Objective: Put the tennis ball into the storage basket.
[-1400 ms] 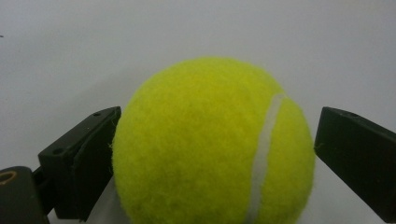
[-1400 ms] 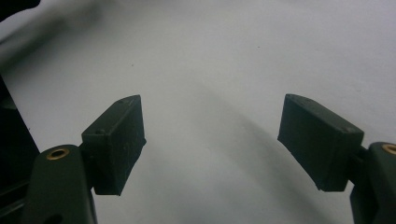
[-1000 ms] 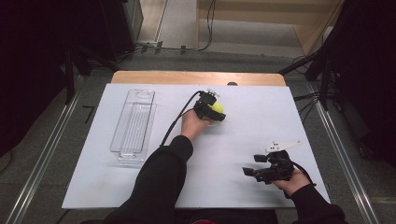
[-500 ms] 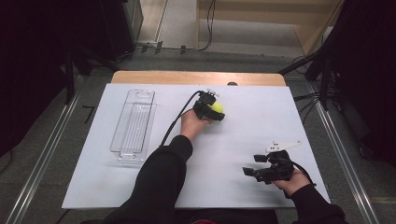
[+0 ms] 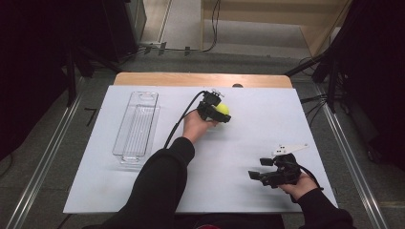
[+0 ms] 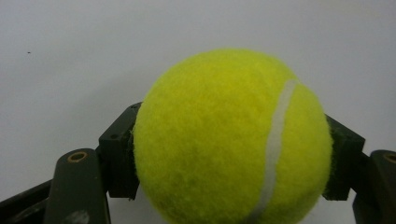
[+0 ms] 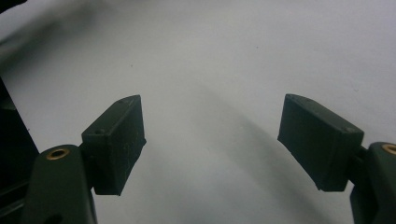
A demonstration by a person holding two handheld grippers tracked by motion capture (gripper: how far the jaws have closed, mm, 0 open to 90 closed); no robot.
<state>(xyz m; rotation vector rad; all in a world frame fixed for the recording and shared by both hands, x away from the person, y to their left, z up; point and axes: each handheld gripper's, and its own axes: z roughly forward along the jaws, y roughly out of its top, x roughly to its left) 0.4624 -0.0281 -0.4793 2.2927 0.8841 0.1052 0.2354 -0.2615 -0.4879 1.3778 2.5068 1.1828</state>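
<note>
A yellow tennis ball [image 5: 222,110] sits between the jaws of my left gripper [image 5: 217,112] near the middle of the white table sheet, toward the far side. In the left gripper view the ball [image 6: 233,140] has both black pads pressed against its sides, so the gripper is shut on it. Whether the ball rests on the sheet or is lifted off it I cannot tell. My right gripper [image 5: 257,171] is low over the sheet at the near right, pointing left. Its jaws stand wide apart in the right gripper view [image 7: 210,149], with bare white sheet between them.
A long clear plastic tray [image 5: 136,126] lies lengthwise on the left part of the white sheet [image 5: 267,124]. A wooden table edge [image 5: 200,79] shows beyond the sheet. Metal rails run along both sides of the table, and cables lie on the floor behind.
</note>
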